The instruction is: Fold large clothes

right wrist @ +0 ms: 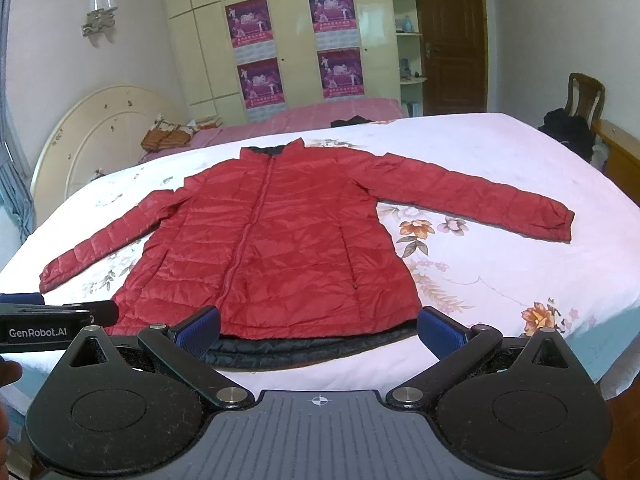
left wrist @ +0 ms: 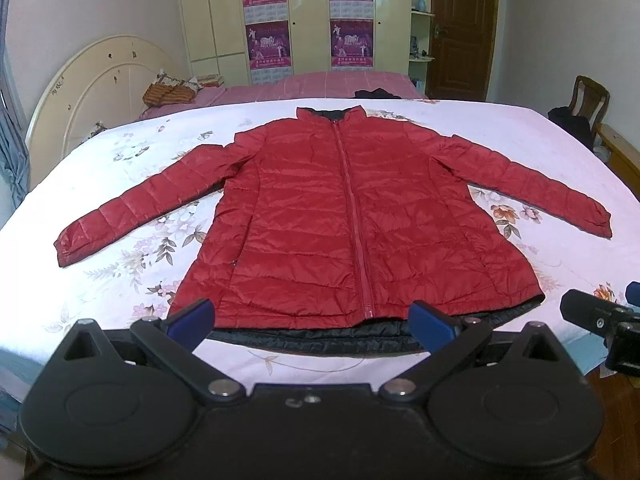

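Above the hem of the red jacket (left wrist: pixel 340 216), both grippers' jaws gape wide, holding nothing.

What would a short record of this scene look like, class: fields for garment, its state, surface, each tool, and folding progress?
garment: red jacket, quilted, with a dark lining showing at the hem
state: lying flat, front up, zipped, both sleeves spread out
surface: bed sheet, white with a flower print
left tool: open, at the hem, holding nothing
right tool: open, at the hem, holding nothing
behind: wardrobe with posters, wooden door, chair
progress: no fold made yet
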Demonstrator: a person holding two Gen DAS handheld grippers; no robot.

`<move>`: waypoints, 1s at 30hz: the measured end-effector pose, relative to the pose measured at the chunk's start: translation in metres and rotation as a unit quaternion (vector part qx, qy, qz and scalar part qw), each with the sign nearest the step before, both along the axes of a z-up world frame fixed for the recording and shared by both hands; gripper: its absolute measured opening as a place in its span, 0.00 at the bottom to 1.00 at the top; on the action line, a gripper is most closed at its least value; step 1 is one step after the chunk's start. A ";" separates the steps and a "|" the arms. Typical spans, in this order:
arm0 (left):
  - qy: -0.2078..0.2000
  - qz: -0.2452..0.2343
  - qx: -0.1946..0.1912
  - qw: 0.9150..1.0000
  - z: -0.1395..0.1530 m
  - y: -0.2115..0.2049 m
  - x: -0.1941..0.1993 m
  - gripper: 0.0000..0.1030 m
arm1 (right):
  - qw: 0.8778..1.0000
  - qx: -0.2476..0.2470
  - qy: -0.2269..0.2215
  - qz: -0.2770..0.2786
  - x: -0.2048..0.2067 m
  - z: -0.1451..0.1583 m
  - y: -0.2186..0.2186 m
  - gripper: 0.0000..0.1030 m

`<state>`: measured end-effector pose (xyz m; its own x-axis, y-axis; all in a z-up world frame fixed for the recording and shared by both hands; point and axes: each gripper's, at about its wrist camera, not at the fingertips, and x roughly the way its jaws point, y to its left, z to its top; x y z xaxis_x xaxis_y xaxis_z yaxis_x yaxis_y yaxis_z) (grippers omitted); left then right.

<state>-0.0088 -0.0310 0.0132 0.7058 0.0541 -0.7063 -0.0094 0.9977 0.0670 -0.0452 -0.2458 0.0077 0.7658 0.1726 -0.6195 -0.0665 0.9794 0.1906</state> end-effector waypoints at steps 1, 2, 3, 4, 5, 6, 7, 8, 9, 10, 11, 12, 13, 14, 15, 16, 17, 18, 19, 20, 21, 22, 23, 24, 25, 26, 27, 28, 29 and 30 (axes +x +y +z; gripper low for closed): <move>0.000 0.000 0.000 1.000 0.000 0.000 0.000 1.00 | 1.000 0.001 0.000 0.000 0.000 0.000 0.000 1.00; 0.001 0.000 -0.001 1.000 -0.001 0.000 0.001 1.00 | 1.000 0.002 -0.001 -0.001 0.001 0.000 -0.001 1.00; 0.001 0.000 -0.001 1.000 0.000 0.000 0.001 1.00 | 1.000 0.002 -0.001 -0.001 0.002 0.000 -0.002 1.00; 0.000 0.001 -0.001 1.000 0.000 0.000 0.001 1.00 | 1.000 0.002 -0.001 -0.001 0.003 0.000 -0.002 1.00; 0.000 0.001 0.000 1.000 0.000 0.000 0.001 1.00 | 1.000 0.002 -0.001 -0.001 0.003 0.000 -0.002 1.00; 0.000 0.001 0.000 1.000 0.000 0.000 0.001 1.00 | 1.000 0.003 -0.001 -0.001 0.003 0.000 -0.002 1.00; 0.001 0.001 0.000 1.000 -0.001 0.000 0.001 1.00 | 1.000 0.003 0.000 0.000 0.004 0.000 -0.002 1.00; 0.002 0.001 -0.001 1.000 -0.001 0.001 0.002 1.00 | 1.000 0.003 -0.001 -0.001 0.003 0.000 -0.002 1.00; 0.002 0.002 -0.001 1.000 -0.001 0.001 0.002 1.00 | 1.000 0.003 -0.001 0.000 0.003 0.000 -0.002 1.00; 0.003 0.002 -0.001 1.000 -0.001 0.001 0.002 1.00 | 1.000 0.003 0.000 0.000 0.003 0.000 -0.002 1.00; 0.003 0.002 -0.001 1.000 -0.001 0.002 0.002 1.00 | 1.000 0.004 0.000 0.000 0.003 0.000 -0.002 1.00; 0.004 0.002 -0.002 1.000 -0.001 0.002 0.003 1.00 | 1.000 0.003 0.000 0.000 0.004 0.000 -0.001 1.00; 0.004 0.003 -0.002 1.000 -0.001 0.002 0.003 1.00 | 1.000 0.003 0.000 0.000 0.004 0.000 -0.001 1.00; 0.004 0.003 -0.003 1.000 -0.001 0.003 0.003 1.00 | 1.000 0.003 0.000 0.000 0.004 0.000 -0.001 1.00; 0.004 0.003 -0.002 1.000 -0.001 0.002 0.003 1.00 | 1.000 0.004 0.000 0.000 0.004 0.000 -0.001 1.00; 0.004 0.003 -0.002 1.000 -0.001 0.003 0.003 1.00 | 1.000 0.004 0.000 0.000 0.005 0.000 -0.001 1.00; 0.004 0.003 -0.002 1.000 -0.001 0.003 0.003 1.00 | 1.000 0.004 -0.001 0.000 0.004 0.000 -0.001 1.00; 0.004 0.003 -0.002 1.000 -0.001 0.004 0.003 1.00 | 1.000 0.004 -0.001 0.001 0.005 -0.001 -0.001 1.00; 0.004 0.003 -0.003 1.000 -0.001 0.005 0.003 1.00 | 1.000 0.003 -0.002 0.000 0.004 0.000 0.000 1.00; 0.004 0.004 -0.002 1.000 -0.001 0.005 0.003 1.00 | 1.000 0.003 -0.002 0.000 0.005 -0.001 0.000 1.00; 0.004 0.004 -0.002 1.000 -0.001 0.005 0.003 1.00 | 1.000 0.003 -0.002 0.000 0.005 0.000 0.001 1.00; 0.004 0.005 -0.002 1.000 -0.001 0.006 0.003 1.00 | 1.000 0.004 -0.002 0.000 0.005 -0.001 0.001 1.00; 0.005 0.005 -0.002 1.000 -0.002 0.006 0.004 1.00 | 1.000 0.003 -0.002 0.000 0.005 0.000 0.002 1.00; 0.005 0.006 -0.002 1.000 -0.002 0.006 0.004 1.00 | 1.000 0.002 -0.002 0.000 0.005 0.000 0.001 1.00; 0.005 0.006 -0.002 1.000 -0.002 0.007 0.004 1.00 | 1.000 0.002 -0.002 0.000 0.005 0.000 0.002 1.00; 0.005 0.007 -0.002 1.000 -0.001 0.007 0.004 1.00 | 1.000 0.003 -0.002 0.000 0.005 0.000 0.002 1.00; 0.005 0.007 -0.002 1.000 -0.001 0.007 0.004 1.00 | 1.000 0.003 -0.002 0.000 0.005 0.000 0.001 1.00; 0.005 0.008 -0.002 1.000 -0.001 0.007 0.004 1.00 | 1.000 0.003 -0.002 0.000 0.005 0.000 0.001 1.00; 0.005 0.008 -0.002 1.000 -0.001 0.007 0.004 1.00 | 1.000 0.002 -0.003 0.000 0.005 0.000 0.001 1.00; 0.005 0.008 -0.002 1.000 -0.001 0.008 0.004 1.00 | 1.000 0.002 -0.003 0.000 0.005 -0.001 0.002 1.00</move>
